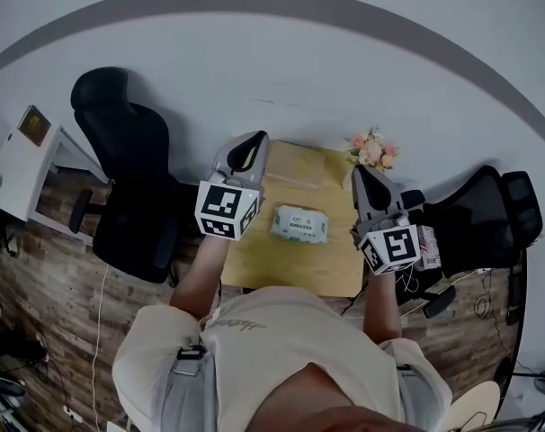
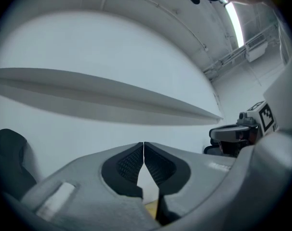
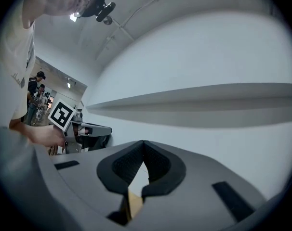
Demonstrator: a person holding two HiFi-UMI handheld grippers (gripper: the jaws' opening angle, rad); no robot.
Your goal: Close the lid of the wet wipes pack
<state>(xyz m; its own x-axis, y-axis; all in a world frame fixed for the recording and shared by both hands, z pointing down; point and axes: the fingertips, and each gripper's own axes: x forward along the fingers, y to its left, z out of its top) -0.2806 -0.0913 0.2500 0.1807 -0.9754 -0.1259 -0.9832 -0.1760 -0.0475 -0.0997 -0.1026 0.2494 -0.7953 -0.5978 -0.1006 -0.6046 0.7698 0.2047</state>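
Observation:
The white and green wet wipes pack (image 1: 299, 224) lies flat near the middle of the small wooden table (image 1: 254, 264) in the head view. My left gripper (image 1: 254, 142) is held high above the table's left part, its jaws shut and empty. My right gripper (image 1: 361, 173) is held up over the table's right edge, also shut with nothing in it. In the left gripper view the left gripper (image 2: 143, 146) points level at a white wall; the right gripper (image 2: 242, 129) shows at the right. The right gripper (image 3: 143, 144) likewise faces the wall. The pack is in neither gripper view.
A black office chair (image 1: 133, 183) stands left of the table and another (image 1: 484, 214) at the right. Pink flowers (image 1: 373, 149) sit at the table's back right corner. A flat tan pad (image 1: 295, 165) lies at the table's back. A white side table (image 1: 25, 160) is far left.

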